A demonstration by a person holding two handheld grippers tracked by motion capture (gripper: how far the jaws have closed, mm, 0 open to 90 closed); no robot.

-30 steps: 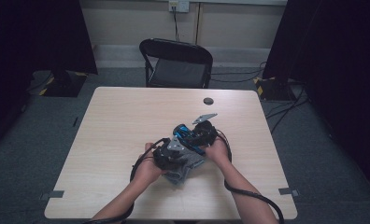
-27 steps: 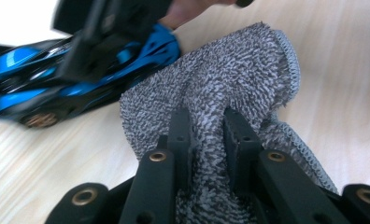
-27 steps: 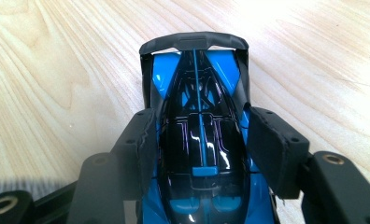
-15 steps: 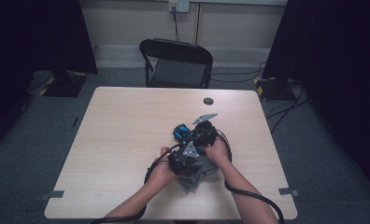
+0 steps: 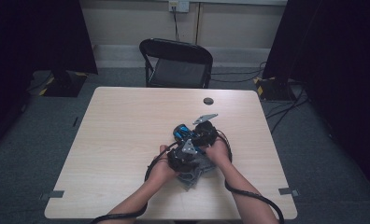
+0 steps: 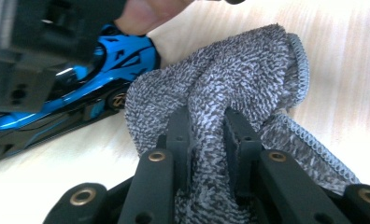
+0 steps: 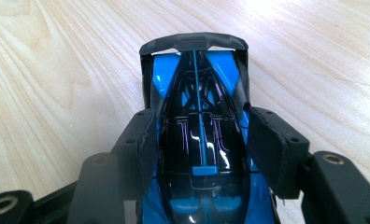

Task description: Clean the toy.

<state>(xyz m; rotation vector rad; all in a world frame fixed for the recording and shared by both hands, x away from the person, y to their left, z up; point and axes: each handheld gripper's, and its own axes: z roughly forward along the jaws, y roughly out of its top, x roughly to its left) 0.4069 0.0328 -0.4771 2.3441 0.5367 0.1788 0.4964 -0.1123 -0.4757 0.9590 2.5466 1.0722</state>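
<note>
A blue and black toy car [image 7: 199,135] sits on the wooden table [image 5: 127,140], and my right gripper [image 7: 199,149] is shut on its body, one jaw on each side. The car [image 5: 181,131] lies at the table's middle in the high view, with the right gripper [image 5: 204,133] over it. A grey knitted cloth [image 6: 230,88] is bunched between the jaws of my left gripper [image 6: 205,140], which is shut on it. The cloth [image 5: 195,172] touches the side of the car [image 6: 80,88]. The left gripper [image 5: 183,156] is just in front of the right one.
A small round black disc [image 5: 208,101] lies near the table's far edge. A black folding chair [image 5: 176,63] stands behind the table. Cables [image 5: 248,198] trail from both grippers over the near edge. Dark curtains hang at both sides.
My left gripper with the cloth has moved right, closer to the car and the right gripper. The right gripper and the car have stayed in place.
</note>
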